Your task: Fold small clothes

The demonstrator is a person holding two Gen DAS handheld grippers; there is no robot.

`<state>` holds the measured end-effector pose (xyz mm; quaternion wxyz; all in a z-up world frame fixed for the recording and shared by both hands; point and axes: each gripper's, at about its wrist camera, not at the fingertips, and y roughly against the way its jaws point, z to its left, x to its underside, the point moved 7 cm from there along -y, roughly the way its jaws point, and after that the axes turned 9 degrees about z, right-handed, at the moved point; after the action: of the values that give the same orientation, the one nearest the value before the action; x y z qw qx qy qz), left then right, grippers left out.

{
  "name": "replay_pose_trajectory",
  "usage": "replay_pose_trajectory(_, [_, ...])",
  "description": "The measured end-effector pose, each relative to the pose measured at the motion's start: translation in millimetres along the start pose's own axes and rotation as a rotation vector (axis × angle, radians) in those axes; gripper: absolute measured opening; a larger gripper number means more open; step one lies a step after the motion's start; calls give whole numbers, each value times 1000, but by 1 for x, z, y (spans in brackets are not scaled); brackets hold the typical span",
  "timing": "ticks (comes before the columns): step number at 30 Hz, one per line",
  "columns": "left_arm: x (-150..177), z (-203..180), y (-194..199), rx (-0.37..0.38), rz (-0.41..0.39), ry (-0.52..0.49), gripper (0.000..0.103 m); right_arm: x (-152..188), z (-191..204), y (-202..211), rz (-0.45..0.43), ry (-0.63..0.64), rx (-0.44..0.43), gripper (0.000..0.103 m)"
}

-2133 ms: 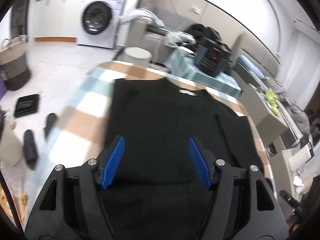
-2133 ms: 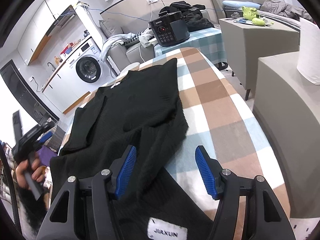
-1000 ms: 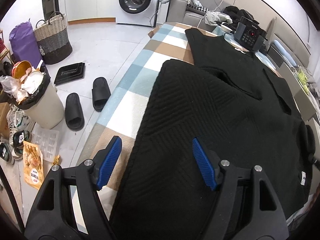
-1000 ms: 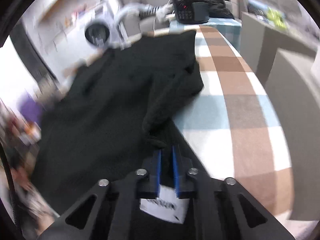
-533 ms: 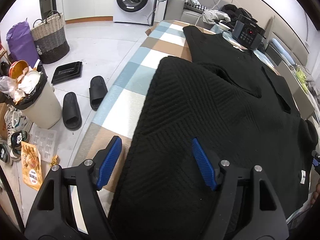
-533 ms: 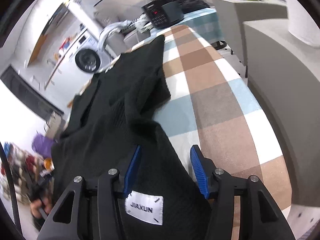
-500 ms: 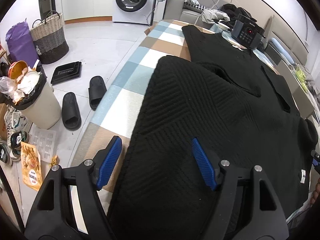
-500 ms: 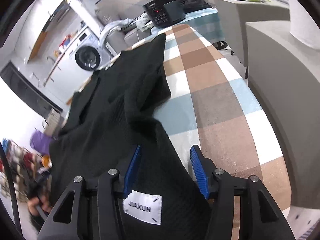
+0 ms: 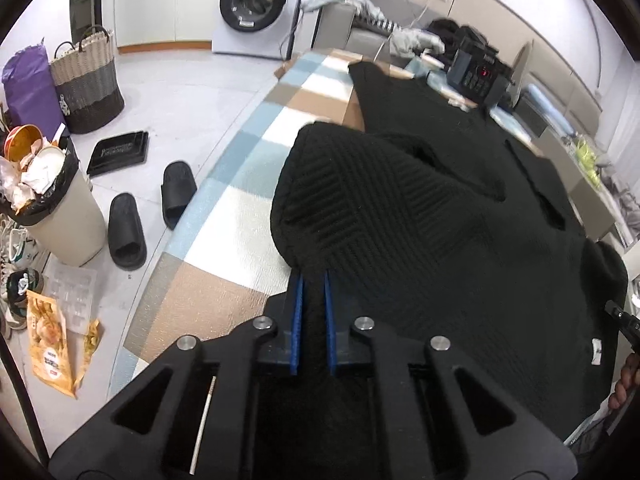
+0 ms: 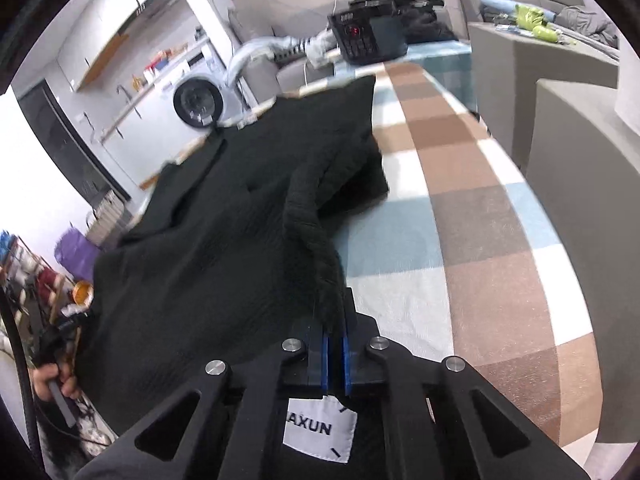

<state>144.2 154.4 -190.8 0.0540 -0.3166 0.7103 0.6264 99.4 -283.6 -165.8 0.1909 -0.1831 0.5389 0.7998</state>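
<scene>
A black knitted sweater (image 9: 420,208) lies spread over a checked table (image 9: 240,216). My left gripper (image 9: 313,280) is shut on the sweater's near left hem, and the cloth bunches up in front of it. In the right wrist view, my right gripper (image 10: 335,332) is shut on the sweater's (image 10: 224,220) near right hem edge, which rises as a ridge from the jaws. A white brand label (image 10: 320,428) hangs from the hem under the right gripper. The far end of the sweater lies flat toward the table's far end.
The checked table (image 10: 460,240) is bare on its right side. A black appliance (image 9: 476,72) stands on a small table beyond the far end. On the floor to the left are slippers (image 9: 128,232), a full bin (image 9: 52,208) and baskets (image 9: 86,80). Grey cabinets (image 10: 580,140) stand on the right.
Both grippers were open over the hem half a second ago and have closed on it. The cloth has bunched and lifted at both grips.
</scene>
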Motion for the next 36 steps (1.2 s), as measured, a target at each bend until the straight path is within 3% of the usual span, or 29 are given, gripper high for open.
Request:
replay_pose_trajectory(16, [18,-26,99,90,-188,-22,5,10,-35,85,-178,-104,-1,4])
replay_pose_trajectory(21, [9,-34,119,113,-224,-33,5,-3,-35,96,-214,-114,-8,4])
replay_pose_trajectory(27, [-27,-34,108,120,-229,-11,5,-38,-22,79,-209,-101,6,4])
replay_pose_trajectory(36, [-86,-37,43,123,-170,17,5,-95,-22,30,-158,-122,65,5])
